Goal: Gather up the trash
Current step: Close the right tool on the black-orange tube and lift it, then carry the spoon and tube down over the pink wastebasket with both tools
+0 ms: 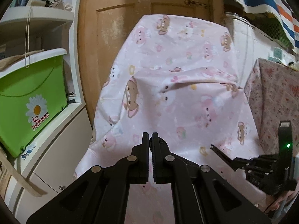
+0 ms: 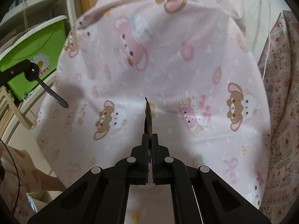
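Note:
My right gripper point(image 2: 149, 136) is shut on a thin dark scrap of wrapper point(image 2: 148, 114). The scrap stands edge-on and sticks out past the fingertips, above a pink cloth point(image 2: 168, 65) printed with bears and rabbits. In the left wrist view the right gripper point(image 1: 224, 155) reaches in from the lower right over the same cloth point(image 1: 177, 97). My left gripper point(image 1: 150, 136) is shut, and nothing shows beyond its tips. The right wrist view shows the left gripper point(image 2: 54, 95) from the side at the left edge, apart from the scrap.
A green bin point(image 1: 31, 100) with a daisy label sits on a white cabinet point(image 1: 56, 149) at the left, under white shelves. A wooden door point(image 1: 115, 28) stands behind the cloth. A floral-covered block point(image 1: 276, 102) borders the right. A hand point(image 1: 276, 203) holds the right gripper.

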